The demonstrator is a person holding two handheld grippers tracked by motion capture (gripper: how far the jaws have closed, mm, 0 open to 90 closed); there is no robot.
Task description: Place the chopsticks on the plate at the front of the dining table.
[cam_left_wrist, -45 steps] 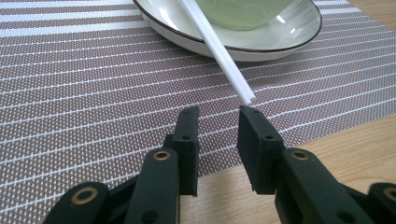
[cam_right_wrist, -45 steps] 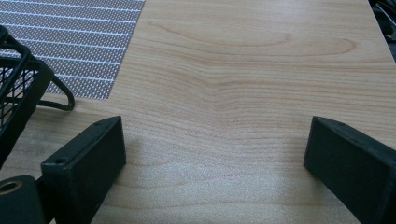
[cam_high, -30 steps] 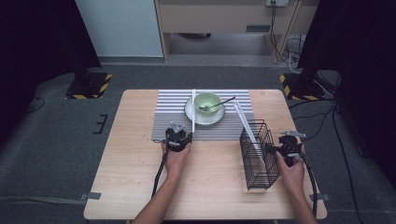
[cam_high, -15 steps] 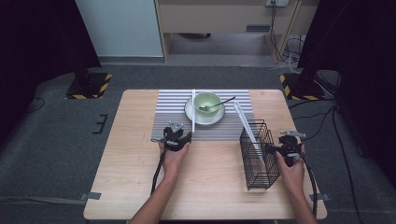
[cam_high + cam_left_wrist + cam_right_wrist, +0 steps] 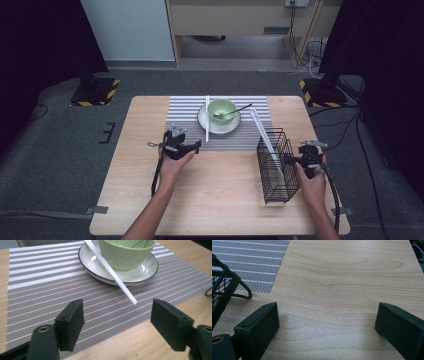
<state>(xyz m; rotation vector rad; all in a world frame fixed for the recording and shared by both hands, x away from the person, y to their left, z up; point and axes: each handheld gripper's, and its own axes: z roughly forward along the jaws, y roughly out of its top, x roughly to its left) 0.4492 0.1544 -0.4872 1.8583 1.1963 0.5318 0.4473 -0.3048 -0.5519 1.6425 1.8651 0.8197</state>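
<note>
The left gripper is held by the left hand low over the wooden table. Its jaws are spread wide apart and nothing is held between them. Just ahead of them the striped placemat is seen, and the near edge of the mat runs under the jaws. A white chopstick is leaned on the white plate ahead of this gripper. Its tip is pointed down toward the gap between the jaws but is not touched by them. A green bowl is set on the plate, and a dark spoon is rested in the bowl.

The right gripper is held by the right hand over bare table wood. Its jaws are also spread wide and nothing is held. A black wire basket is stood just beside this gripper, on its left. A second white chopstick is leaned across the basket's top, with its far end over the mat. In the right gripper view, a corner of the basket is seen at the left edge, close to the left jaw.
</note>
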